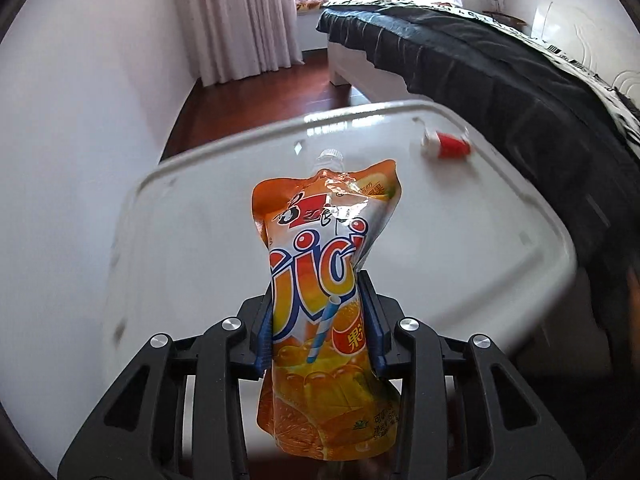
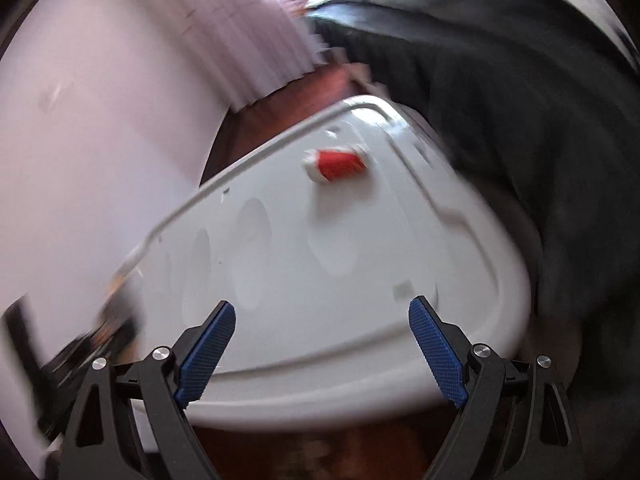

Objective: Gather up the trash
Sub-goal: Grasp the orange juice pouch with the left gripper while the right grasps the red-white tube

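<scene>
Pouch (image 1: 320,280), orange juice type, clamped in my left gripper (image 1: 320,320) above white table (image 1: 180,240); my right gripper (image 2: 322,344) gapes empty; red-labelled tube (image 2: 335,165) lies beyond.

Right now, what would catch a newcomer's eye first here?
The bright orange drink pouch, clamped upright in the left hand-held gripper at the front. Behind it, a small red and white container lies on its side on the white lid, with the right hand-held gripper open and empty above the lid.
</scene>
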`<act>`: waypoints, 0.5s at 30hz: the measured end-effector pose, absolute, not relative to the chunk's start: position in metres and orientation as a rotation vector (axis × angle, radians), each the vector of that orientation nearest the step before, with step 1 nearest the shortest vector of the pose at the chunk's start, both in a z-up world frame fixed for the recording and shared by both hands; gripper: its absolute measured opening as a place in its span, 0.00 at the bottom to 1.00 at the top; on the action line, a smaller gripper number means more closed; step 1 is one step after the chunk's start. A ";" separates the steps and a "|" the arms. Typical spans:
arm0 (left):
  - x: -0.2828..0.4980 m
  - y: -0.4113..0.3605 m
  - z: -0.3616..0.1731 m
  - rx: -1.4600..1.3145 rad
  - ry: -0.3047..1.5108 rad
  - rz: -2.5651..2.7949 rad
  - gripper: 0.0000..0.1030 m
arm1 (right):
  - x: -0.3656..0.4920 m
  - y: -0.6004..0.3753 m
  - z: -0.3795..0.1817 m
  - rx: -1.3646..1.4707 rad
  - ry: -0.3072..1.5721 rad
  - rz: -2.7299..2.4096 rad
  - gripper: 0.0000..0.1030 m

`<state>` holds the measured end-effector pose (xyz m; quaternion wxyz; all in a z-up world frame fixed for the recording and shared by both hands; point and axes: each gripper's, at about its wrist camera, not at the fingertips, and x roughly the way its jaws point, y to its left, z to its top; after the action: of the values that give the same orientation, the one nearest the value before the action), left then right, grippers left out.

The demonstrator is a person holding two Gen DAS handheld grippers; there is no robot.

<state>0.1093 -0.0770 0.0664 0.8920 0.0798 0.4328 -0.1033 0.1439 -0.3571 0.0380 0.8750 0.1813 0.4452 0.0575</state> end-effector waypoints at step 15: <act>0.094 -0.036 0.052 0.112 0.789 -0.109 0.35 | 0.344 -0.325 -0.020 -0.397 0.981 0.365 0.79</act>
<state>0.0936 -0.0364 0.0523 0.9202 0.0546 0.3839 -0.0532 0.3437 -0.3248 -0.0196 0.8475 -0.1885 0.4651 0.1730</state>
